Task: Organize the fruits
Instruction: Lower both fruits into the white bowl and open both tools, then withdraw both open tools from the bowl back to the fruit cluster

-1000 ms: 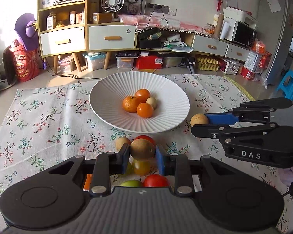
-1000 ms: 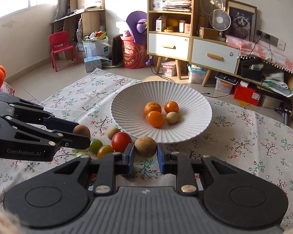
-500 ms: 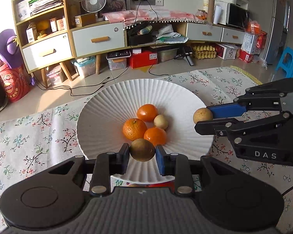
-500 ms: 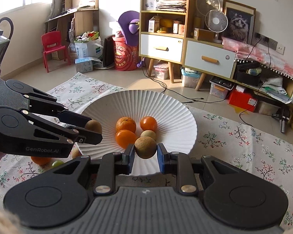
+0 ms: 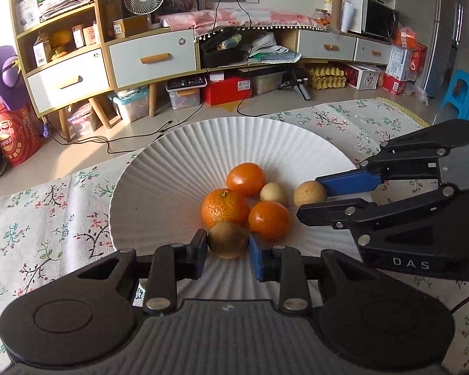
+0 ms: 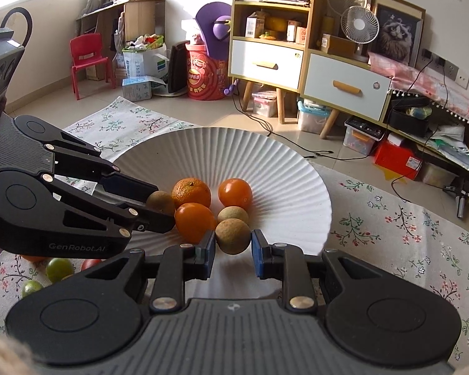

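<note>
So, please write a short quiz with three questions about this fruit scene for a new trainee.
1. True or false: the left gripper is empty.
2. How many fruits lie free in the white plate? A) two B) four C) six
3. Fill in: the right gripper is shut on a ___ fruit.

Key: 1 false, it is shut on a brown-green fruit. 2 B. 3 brown.
</note>
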A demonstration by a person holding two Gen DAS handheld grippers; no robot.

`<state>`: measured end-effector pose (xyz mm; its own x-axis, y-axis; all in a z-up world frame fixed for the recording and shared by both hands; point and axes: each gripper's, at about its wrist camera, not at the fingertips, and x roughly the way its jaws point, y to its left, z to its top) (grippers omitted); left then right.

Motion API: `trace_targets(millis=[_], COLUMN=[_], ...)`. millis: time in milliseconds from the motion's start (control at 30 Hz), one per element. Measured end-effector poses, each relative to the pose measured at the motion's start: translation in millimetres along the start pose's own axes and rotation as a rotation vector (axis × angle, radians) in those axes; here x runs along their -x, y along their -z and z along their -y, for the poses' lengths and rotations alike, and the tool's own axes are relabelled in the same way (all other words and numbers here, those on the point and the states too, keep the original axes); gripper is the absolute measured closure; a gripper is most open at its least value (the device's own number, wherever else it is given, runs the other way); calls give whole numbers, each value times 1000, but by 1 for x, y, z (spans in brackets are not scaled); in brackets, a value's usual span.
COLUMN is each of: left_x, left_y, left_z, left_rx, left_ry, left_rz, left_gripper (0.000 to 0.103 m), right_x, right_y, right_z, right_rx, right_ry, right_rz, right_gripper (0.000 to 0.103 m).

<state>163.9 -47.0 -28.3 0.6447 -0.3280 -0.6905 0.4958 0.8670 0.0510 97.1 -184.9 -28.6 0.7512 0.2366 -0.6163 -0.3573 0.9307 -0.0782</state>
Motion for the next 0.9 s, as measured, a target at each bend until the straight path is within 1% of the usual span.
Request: trace_targets(millis=[333, 467, 533, 600, 667, 733, 833, 900], left_x=[-6, -1, 3, 8, 14, 20, 33, 41], left_y=[0, 1, 2, 3, 5, 7, 10, 13], left_z=[-3, -2, -3, -3, -3, -3, -4, -6], left_rx=[3, 9, 11, 15, 14, 15, 22, 29], left_ry=[8, -3, -1, 3, -1, -9, -11, -15], left_rz=[38, 46, 51, 54, 53, 51, 55, 59], left_gripper=[81, 72, 68, 61, 58, 55, 49, 43], right_x=[-5, -1, 2, 5, 8, 12, 20, 25], right_y=[-1, -1, -1, -1, -2, -1, 0, 1], right_z=[1, 1, 2, 2, 3, 4, 3, 2], right_rx=[8, 0, -3, -9, -18, -32, -49, -54], right_ry=[14, 13, 8, 10, 10, 8, 4, -2], right_rz=[-5, 0, 3, 7, 8, 7, 8, 9], right_gripper=[80, 78, 74, 72, 71, 64, 58, 55])
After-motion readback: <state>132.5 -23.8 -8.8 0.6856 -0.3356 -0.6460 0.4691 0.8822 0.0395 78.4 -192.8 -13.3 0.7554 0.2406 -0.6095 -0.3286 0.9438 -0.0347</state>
